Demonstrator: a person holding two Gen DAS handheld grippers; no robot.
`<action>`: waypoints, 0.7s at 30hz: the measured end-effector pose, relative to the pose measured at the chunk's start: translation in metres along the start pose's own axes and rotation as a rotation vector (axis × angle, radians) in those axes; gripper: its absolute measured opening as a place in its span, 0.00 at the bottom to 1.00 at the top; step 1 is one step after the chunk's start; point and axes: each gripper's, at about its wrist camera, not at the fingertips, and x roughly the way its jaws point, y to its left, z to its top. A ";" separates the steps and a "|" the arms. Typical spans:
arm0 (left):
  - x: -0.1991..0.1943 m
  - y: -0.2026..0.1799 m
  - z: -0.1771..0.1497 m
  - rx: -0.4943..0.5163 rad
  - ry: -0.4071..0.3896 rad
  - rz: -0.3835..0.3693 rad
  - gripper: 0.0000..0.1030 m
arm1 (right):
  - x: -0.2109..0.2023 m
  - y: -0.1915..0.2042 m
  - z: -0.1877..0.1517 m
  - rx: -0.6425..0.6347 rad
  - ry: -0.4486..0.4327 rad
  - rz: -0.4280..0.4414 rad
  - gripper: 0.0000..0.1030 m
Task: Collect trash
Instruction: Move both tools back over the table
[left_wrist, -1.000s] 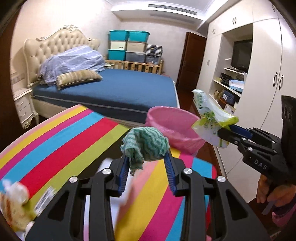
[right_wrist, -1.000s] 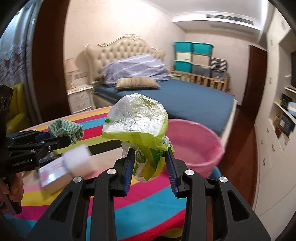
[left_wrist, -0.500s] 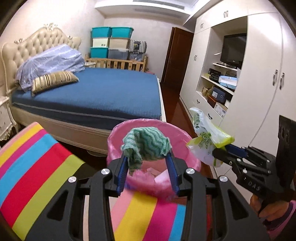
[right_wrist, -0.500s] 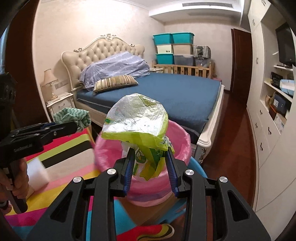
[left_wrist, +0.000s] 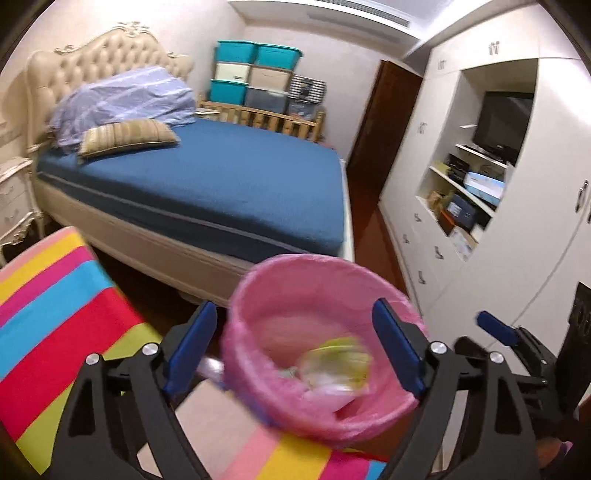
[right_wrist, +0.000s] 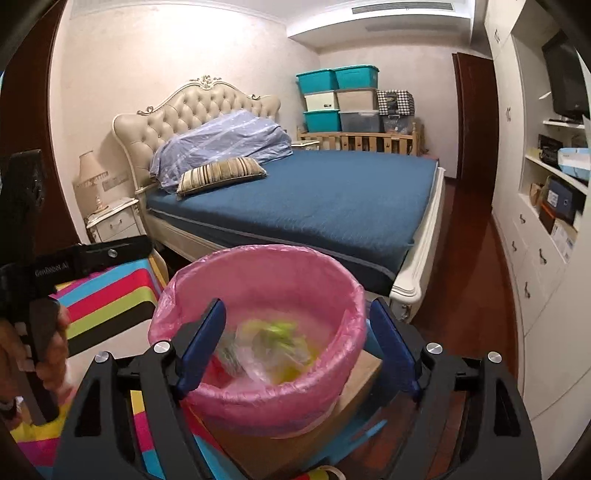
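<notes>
Striped cloth: a tablecloth of bright pink, blue, red and green stripes (left_wrist: 55, 314) fills the lower left of the left wrist view. No trash shows on the part that is visible.

Left gripper: the black two-finger left gripper with blue pads (left_wrist: 291, 350) is at the lower middle of its own view. Its jaws are opening and already stand wide, and nothing is between them. They frame the bin from above.

Bin: a round bin lined with a thin pink plastic bag (left_wrist: 369, 273) sits in the lower centre of both views, at the edge of the striped cloth, on something that looks like a brown cardboard box (right_wrist: 354, 391).

Trash: a crumpled clear and yellow-green plastic wrapper (right_wrist: 273, 347) is inside the bin, blurred. A green patterned scrap is perhaps beside it, but I cannot tell for sure.

Right gripper: the black right gripper with blue pads (right_wrist: 295, 347) is at the lower middle of its view. Its jaws are opening and hold nothing, the wrapper is below them.

Risk: the bin seems to stand near the edge, so I think a finger that catches the loose pink liner on the way back can tip or pull it. The two grippers are close together and may knock each other.
</notes>
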 end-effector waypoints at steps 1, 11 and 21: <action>-0.008 0.003 -0.001 -0.007 -0.007 0.007 0.85 | -0.005 0.000 -0.001 0.006 -0.007 0.000 0.75; -0.125 0.037 -0.037 -0.010 -0.082 0.203 0.96 | -0.050 0.058 -0.023 -0.033 -0.018 0.059 0.80; -0.248 0.079 -0.100 0.025 -0.148 0.405 0.96 | -0.059 0.156 -0.042 -0.069 0.040 0.218 0.83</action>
